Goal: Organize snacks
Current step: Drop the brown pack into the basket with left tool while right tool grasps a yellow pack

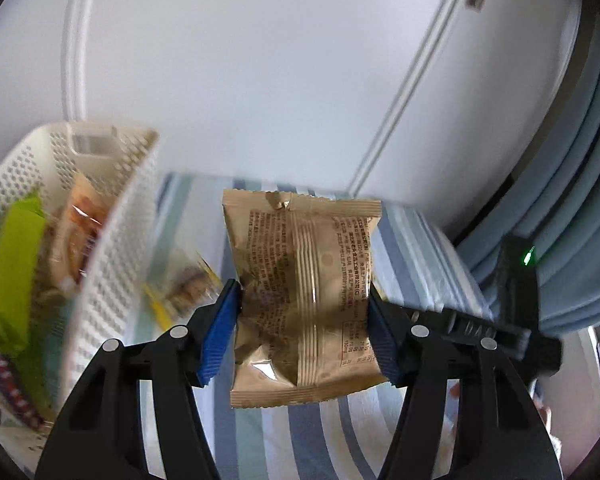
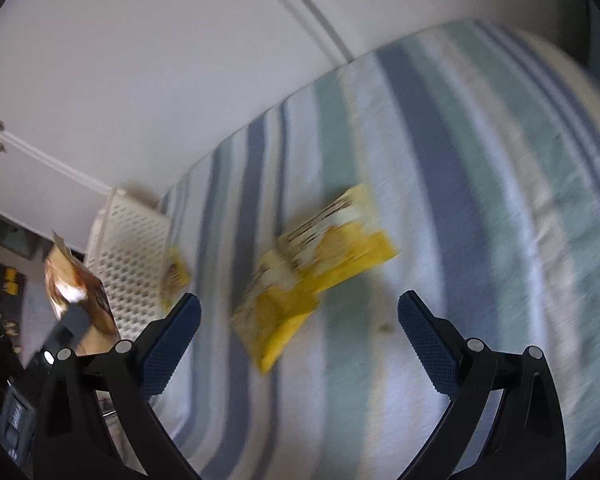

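Note:
My left gripper is shut on a tan snack packet, held upright above the striped bed sheet, printed back side toward the camera. A white perforated basket stands to its left with several snacks inside, among them a green packet. The right wrist view shows my right gripper open and empty, hovering just short of a yellow snack packet lying on the sheet. The same basket appears at the left there, with the tan packet held beside it.
A second yellow packet lies against the basket's side, seen also as a yellow packet in the left view. White wardrobe doors stand behind the bed. Blue curtains hang at the right. Both views are motion-blurred.

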